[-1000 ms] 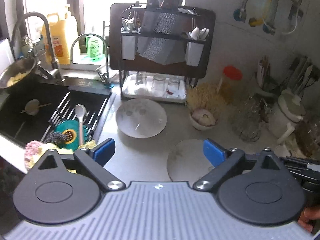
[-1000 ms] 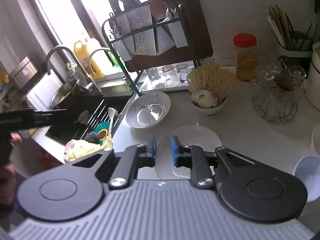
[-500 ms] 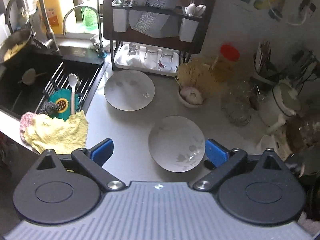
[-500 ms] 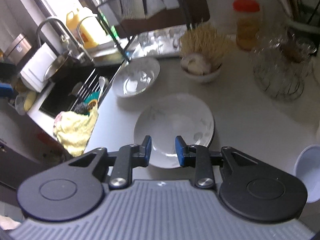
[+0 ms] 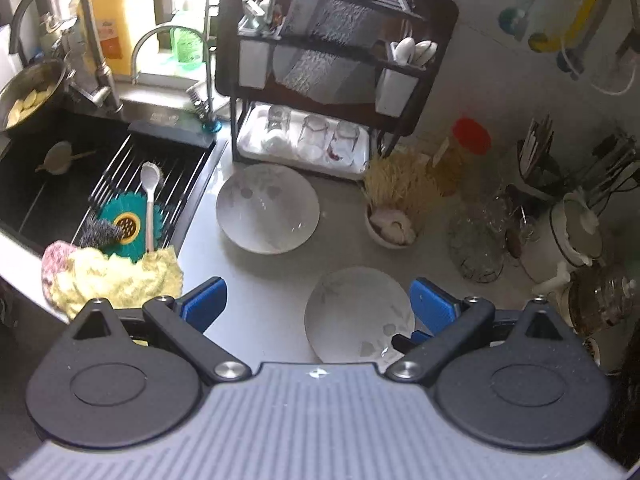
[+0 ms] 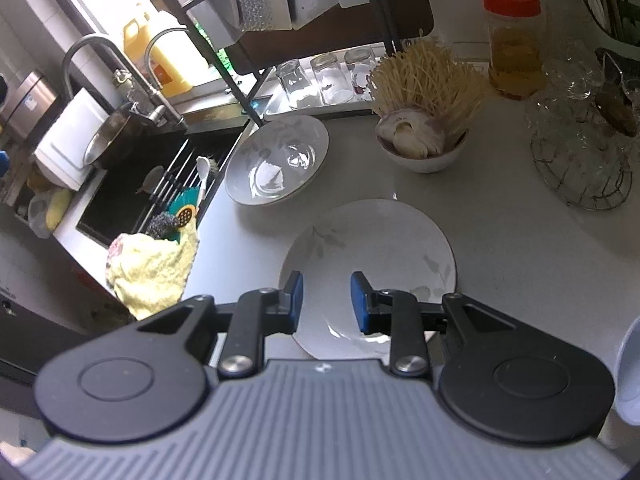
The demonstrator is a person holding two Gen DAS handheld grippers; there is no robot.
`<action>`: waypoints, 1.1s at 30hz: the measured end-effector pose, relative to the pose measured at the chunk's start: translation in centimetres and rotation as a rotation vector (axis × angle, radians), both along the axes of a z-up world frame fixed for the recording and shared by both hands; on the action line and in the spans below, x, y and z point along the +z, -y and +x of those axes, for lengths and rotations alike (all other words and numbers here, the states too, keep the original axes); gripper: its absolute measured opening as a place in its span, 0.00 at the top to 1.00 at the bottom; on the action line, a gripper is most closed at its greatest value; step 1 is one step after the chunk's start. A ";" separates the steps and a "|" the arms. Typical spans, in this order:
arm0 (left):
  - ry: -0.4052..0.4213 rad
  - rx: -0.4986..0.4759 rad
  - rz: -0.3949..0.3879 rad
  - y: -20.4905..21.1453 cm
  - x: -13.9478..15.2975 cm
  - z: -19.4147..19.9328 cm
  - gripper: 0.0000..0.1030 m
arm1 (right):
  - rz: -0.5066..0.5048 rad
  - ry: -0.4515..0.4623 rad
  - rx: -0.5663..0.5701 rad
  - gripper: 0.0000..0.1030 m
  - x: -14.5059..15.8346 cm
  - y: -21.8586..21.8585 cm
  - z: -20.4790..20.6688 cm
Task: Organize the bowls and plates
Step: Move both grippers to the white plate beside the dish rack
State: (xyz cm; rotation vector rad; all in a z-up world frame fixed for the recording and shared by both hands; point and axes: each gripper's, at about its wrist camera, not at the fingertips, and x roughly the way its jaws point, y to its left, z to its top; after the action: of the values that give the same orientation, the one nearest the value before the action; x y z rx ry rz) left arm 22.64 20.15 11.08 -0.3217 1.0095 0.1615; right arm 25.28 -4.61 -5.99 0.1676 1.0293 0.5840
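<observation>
The dark two-tier dish rack [image 5: 332,80] stands at the far edge of the pale grey countertop [image 6: 500,248], with the black sink [image 5: 48,184] to its left. Just in front of the rack sits a deep white ceramic bowl with a faint leaf print [image 6: 276,160]. Nearer lies a flat white ceramic plate with the same leaf print [image 6: 372,248], apart from the bowl. Both are stiff, glazed, probably slippery and breakable; the plate lies flat, so its near rim looks like the only place to pinch it. The right gripper [image 6: 326,300] hovers over that near rim, fingers parted and holding nothing. The left gripper [image 5: 318,300] is spread wide and empty above the counter, left of the plate. The yellow jug [image 5: 120,20] bears an orange label, too blurred to read.
</observation>
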 end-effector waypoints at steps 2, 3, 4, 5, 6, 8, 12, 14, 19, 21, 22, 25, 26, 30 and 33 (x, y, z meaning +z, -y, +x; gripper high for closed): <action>0.011 -0.016 -0.001 -0.2 0.1 0.7 0.02 | -0.007 0.003 -0.006 0.71 0.0 -0.3 0.4; 0.010 -0.015 -0.001 -0.4 0.0 1.2 0.02 | -0.011 0.000 -0.011 0.71 0.0 -0.4 0.6; 0.005 -0.005 -0.009 -0.7 -0.2 1.6 0.02 | -0.013 -0.002 -0.014 0.71 -0.1 -0.6 0.7; 0.001 -0.001 -0.024 -1.0 -0.5 1.9 0.02 | -0.020 -0.003 -0.016 0.71 -0.1 -0.8 0.9; -0.003 -0.001 -0.033 -1.3 -0.8 2.1 0.02 | -0.023 -0.005 -0.017 0.71 -0.2 -0.9 1.1; -0.021 0.006 -0.059 -1.8 -1.4 2.5 0.02 | -0.030 -0.006 -0.020 0.71 -0.4 -1.1 1.3; -0.001 0.011 -0.085 -3.2 -1.3 3.2 0.02 | -0.042 -0.013 -0.041 0.71 -0.6 -1.4 1.9; -0.007 0.011 -0.093 -3.7 -1.1 3.6 0.02 | -0.038 -0.014 -0.051 0.71 -0.5 -1.5 2.2; -0.002 -0.009 -0.085 -4.3 -0.1 5.2 0.02 | -0.019 -0.009 -0.075 0.71 -0.2 -1.9 3.0; 0.002 -0.013 -0.068 -4.5 0.2 5.6 0.02 | -0.010 -0.009 -0.074 0.71 -0.1 -2.3 3.4; 0.001 -0.015 -0.064 -4.7 0.2 5.8 0.02 | -0.008 -0.009 -0.076 0.71 0.0 -2.5 3.6; -0.001 -0.014 -0.050 -5.8 0.1 6.8 0.02 | 0.012 -0.015 -0.085 0.71 0.2 -3.3 4.6; -0.002 -0.015 -0.045 -6.2 0.0 7.1 0.02 | 0.016 -0.014 -0.089 0.71 0.3 -3.5 4.9; 0.000 -0.036 -0.022 -8.0 -1.6 8.8 0.02 | 0.029 -0.008 -0.107 0.71 0.5 -4.7 6.5; -0.024 -0.056 -0.043 -9.8 -3.6 10.7 0.02 | 0.024 -0.010 -0.126 0.71 0.2 -5.6 7.7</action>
State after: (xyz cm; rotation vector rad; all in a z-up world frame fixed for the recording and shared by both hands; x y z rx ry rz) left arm 33.33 29.94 7.51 -0.3303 1.0457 0.0932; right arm 32.99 1.03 -5.77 0.2548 1.0140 0.4815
